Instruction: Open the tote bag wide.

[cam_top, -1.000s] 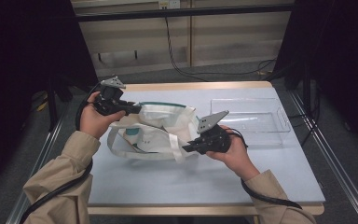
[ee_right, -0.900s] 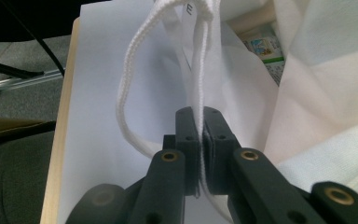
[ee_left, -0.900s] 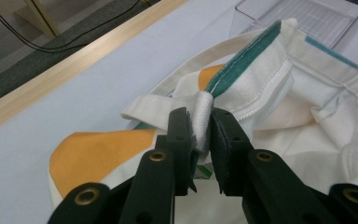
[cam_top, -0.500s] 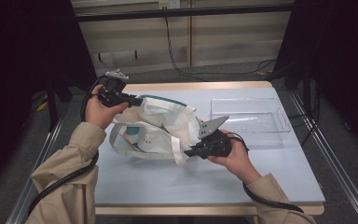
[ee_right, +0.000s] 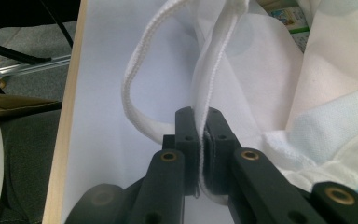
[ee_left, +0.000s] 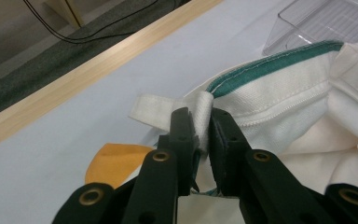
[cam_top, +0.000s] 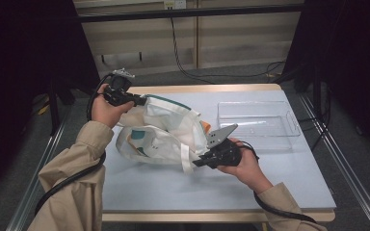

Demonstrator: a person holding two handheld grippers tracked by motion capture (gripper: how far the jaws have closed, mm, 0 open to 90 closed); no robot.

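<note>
A white cloth bag (cam_top: 166, 130) with a teal-trimmed rim lies slumped on the pale blue table (cam_top: 173, 187). My left gripper (cam_top: 142, 100) holds the bag's far-left rim off the table. In the left gripper view its jaws (ee_left: 204, 122) are shut on a folded piece of rim beside the teal trim (ee_left: 270, 65). My right gripper (cam_top: 196, 163) is at the bag's near right side. In the right gripper view it (ee_right: 201, 122) is shut on a white strap (ee_right: 209, 70) that loops off to the left. The bag's mouth gapes between the two grips.
A clear plastic tray (cam_top: 257, 120) stands at the back right of the table, close to the bag. An orange piece (ee_left: 114, 161) shows under the bag's rim. A printed packet (ee_right: 286, 16) peeks from the cloth. The table's wooden far edge (cam_top: 197, 89) runs behind the bag.
My left hand has drawn the bag's rim a little farther back and up, pulling the cloth taller. The right gripper has stayed almost still, keeping its hold on the strap.
</note>
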